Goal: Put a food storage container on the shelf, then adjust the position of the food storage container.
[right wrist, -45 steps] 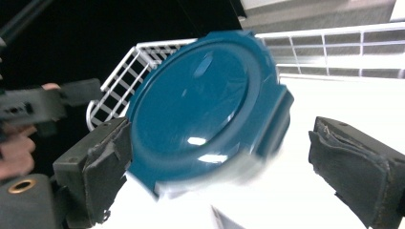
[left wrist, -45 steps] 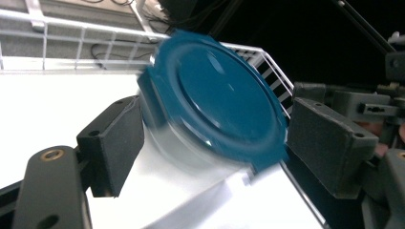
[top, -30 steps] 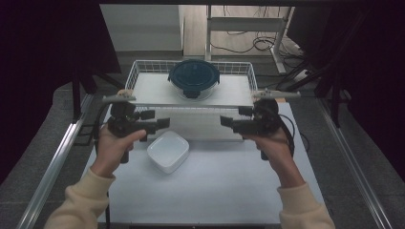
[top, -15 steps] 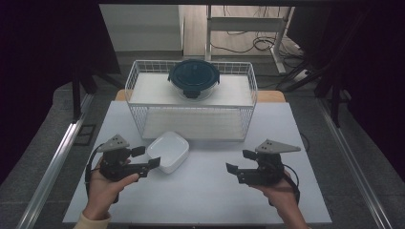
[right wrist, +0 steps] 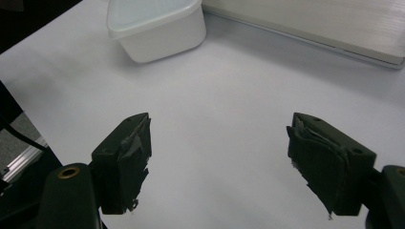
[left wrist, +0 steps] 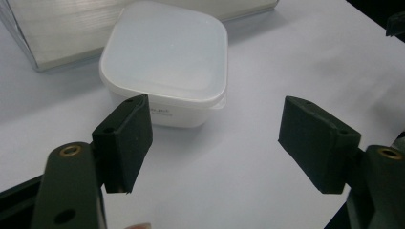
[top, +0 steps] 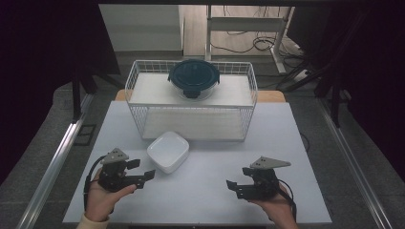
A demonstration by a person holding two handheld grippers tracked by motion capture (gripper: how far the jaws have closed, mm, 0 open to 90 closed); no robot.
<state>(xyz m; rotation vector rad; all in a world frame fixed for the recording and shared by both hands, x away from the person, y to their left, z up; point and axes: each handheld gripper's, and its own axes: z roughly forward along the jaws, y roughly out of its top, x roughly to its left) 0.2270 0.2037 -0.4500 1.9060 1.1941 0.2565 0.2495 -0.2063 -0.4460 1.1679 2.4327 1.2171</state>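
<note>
The white tub (top: 168, 150), probably the thing to be moved, sits on the table (top: 210, 200) just in front of the one wire basket (top: 191, 100), untouched; everything seems left to do. One dark-lidded bowl (top: 193, 78) rests atop the basket. Smallest, two grippers: the left gripper (left wrist: 215, 138) spread wide near the tub, the right gripper (right wrist: 219, 157) spread wide, well apart from it.

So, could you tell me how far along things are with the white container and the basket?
Nothing looks done yet: the white container sits on the table in front of the wire basket. Left gripper and right gripper are both open and empty. Any grasping is still ahead.
</note>
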